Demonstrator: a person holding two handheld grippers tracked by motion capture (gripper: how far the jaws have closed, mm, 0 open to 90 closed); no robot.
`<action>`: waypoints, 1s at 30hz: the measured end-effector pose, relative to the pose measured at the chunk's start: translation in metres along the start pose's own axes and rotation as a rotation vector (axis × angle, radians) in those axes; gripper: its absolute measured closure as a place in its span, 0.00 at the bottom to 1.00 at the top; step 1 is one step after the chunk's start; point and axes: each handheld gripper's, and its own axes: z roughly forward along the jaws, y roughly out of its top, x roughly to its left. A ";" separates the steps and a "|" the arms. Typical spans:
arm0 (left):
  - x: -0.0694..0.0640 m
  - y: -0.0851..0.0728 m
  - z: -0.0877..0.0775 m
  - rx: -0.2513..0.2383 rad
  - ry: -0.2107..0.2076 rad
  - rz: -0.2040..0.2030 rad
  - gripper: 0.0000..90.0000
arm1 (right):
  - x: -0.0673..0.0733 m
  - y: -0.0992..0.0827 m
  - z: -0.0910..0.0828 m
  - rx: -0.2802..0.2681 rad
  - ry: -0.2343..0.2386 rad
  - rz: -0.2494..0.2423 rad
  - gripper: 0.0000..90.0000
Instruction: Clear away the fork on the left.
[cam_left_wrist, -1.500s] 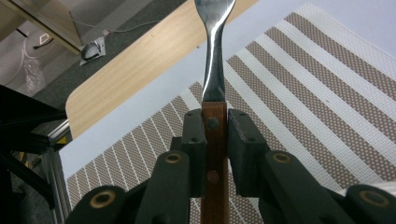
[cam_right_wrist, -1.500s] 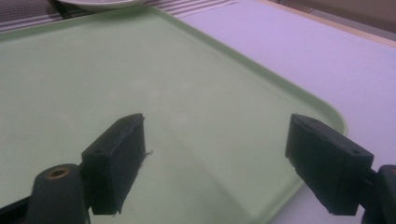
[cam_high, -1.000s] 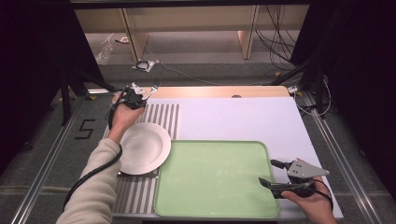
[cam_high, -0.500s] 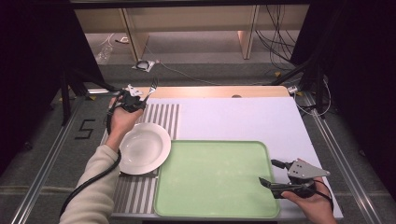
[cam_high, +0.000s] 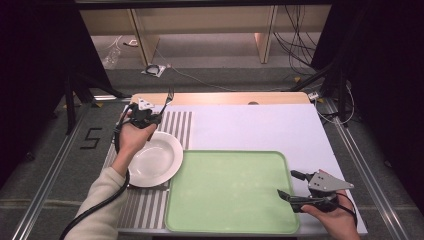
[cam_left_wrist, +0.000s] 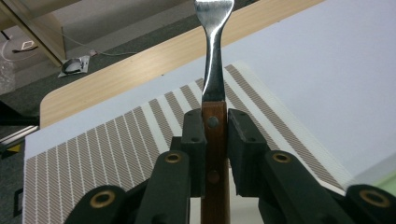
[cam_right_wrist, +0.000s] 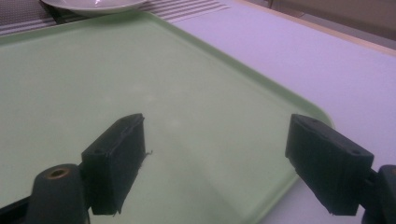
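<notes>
A person's left gripper (cam_left_wrist: 215, 140) clamps its two black jaws on the brown wooden handle of a steel fork (cam_left_wrist: 213, 79), seen close in the left gripper view, where the riveted handle stands pinched between the pads and the flat metal neck rises clear above them. In the high view the same fork (cam_high: 168, 98) hangs off the table at the far left, its prongs pointing away from the person above the brown-and-white striped placemat (cam_high: 181, 125), just beyond the round white ceramic plate (cam_high: 159, 160).

The right gripper (cam_high: 292, 187) rests at the near right corner of the pale green plastic tray (cam_high: 225, 190), its jaws standing wide apart with nothing between them, as the right gripper view confirms.

The fork looks light and rigid, so it should neither bend nor sag in a grip. The wooden handle is likely the better place to hold it: wood gives the pads more bite than the polished steel neck, which would probably slip or twist. Held near the handle's upper end, as here, the fork stays close to balanced, though a grip this narrow could let it swivel if the prongs knock the plate, itself hard and breakable. A gentle set-down seems wise.
</notes>
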 end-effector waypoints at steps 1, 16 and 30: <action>-0.001 -0.001 -0.002 0.004 -0.005 0.002 0.86 | 0.000 0.000 0.000 0.000 0.001 0.000 0.23; -0.047 -0.007 -0.028 -0.010 -0.063 0.038 0.86 | 0.000 0.000 -0.001 0.000 0.000 0.004 0.23; -0.096 -0.026 -0.046 0.027 -0.165 0.078 0.86 | 0.000 0.000 0.000 -0.002 0.005 0.005 0.23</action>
